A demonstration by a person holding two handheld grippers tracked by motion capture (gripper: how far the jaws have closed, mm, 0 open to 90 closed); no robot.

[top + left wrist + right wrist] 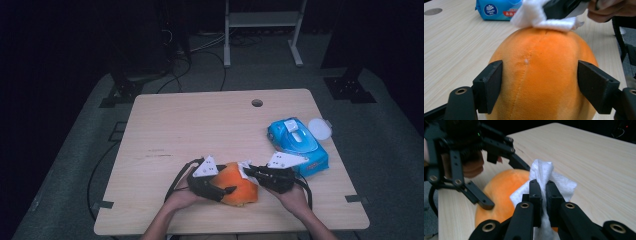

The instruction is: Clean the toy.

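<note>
- Resting near the front edge of the desk [210, 125], an orange plush toy [240, 187] is being flanked by both claws.
- The left claw [227, 191] is being held level from the left, its jaws spread around the toy's sides and pressing on the plush.
- The right claw [543, 192] is being held from the right, jaws pinched tight on a white wipe [544, 173] being laid against the toy's top.
- A blue wipes pack [297, 142] is lying behind the right hand [295, 197].
</note>
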